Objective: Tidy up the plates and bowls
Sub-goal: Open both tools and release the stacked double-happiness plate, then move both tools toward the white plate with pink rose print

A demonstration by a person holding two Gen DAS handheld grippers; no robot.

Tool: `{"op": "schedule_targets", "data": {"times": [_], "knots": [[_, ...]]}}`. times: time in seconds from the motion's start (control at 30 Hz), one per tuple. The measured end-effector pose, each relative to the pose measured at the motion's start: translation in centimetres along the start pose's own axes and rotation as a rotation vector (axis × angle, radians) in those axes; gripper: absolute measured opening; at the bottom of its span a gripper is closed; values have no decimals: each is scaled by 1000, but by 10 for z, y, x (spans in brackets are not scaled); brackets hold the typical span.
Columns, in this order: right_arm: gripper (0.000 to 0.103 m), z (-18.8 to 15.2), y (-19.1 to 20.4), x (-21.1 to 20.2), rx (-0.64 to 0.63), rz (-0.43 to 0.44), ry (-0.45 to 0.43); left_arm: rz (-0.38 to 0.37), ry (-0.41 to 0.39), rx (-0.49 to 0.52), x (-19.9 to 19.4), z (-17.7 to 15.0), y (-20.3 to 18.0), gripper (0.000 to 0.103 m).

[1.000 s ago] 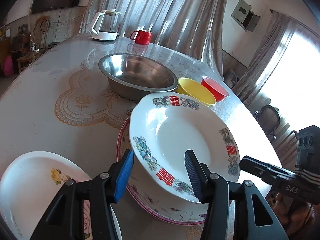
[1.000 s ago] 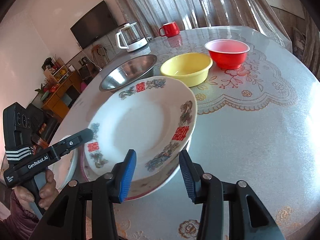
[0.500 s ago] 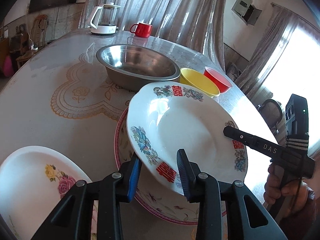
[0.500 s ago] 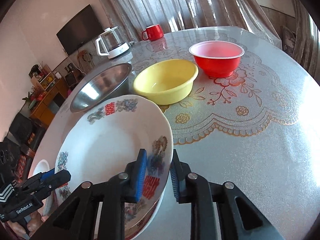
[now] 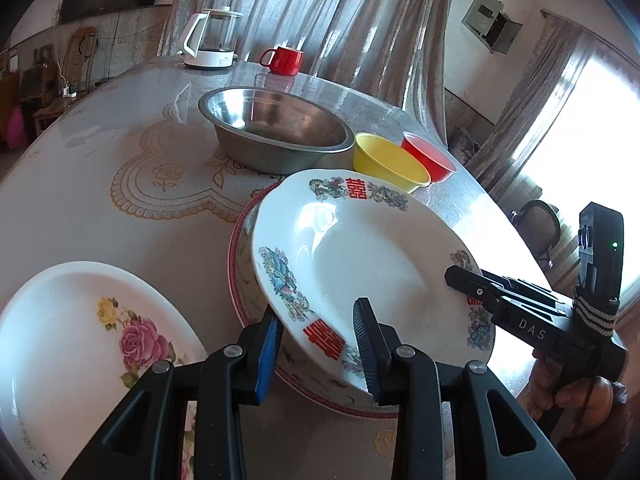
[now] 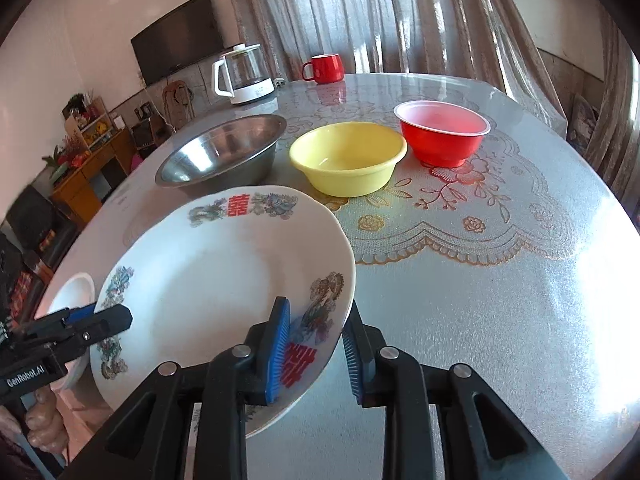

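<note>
Dragon-pattern plate (image 5: 360, 264) — being gripped at two rim points.
Tilting above the pink-rimmed plate (image 5: 244, 280) on the worktop (image 6: 480, 280); left gripper (image 5: 316, 344) and right gripper (image 6: 316, 340) jaws narrowed onto opposite edges — sharing the load for stacking.

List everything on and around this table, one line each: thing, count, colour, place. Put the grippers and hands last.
Patterned plate: 1, white with red characters, tilted, rim between both grippers' fingers.
Red-rimmed plate: 1, white, flat under the patterned plate.
Rose plate: 1, white, near edge, left wrist view.
Steel bowl: 1, silver, mid-table.
Yellow bowl: 1, beside the steel bowl.
Red bowl: 1, beside the yellow bowl.
Mug: 1, red, far edge.
Kettle: 1, clear and white, far edge.
Table: 1, patterned cover.
Television: 1, black, on wall.
Left gripper: black, blue pads, on the patterned plate's near rim.
Right gripper: same, on its other rim.
Hands: 2, one per gripper.
</note>
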State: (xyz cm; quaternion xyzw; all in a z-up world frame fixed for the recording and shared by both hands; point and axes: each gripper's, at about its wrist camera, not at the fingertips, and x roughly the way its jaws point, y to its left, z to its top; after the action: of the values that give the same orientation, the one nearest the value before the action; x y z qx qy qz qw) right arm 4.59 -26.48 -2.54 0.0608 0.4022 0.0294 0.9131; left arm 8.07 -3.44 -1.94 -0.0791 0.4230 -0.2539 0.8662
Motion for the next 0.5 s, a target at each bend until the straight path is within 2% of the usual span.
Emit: {"op": "schedule_targets", "data": {"times": [0.3, 0.5], "knots": [[38, -10, 20, -1, -139, -83, -4, -11, -17, -31, -13, -5, 2, 35], [47, -13, 28, 4, -182, -129, 6, 64, -29, -9, -18, -6, -5, 37]]}}
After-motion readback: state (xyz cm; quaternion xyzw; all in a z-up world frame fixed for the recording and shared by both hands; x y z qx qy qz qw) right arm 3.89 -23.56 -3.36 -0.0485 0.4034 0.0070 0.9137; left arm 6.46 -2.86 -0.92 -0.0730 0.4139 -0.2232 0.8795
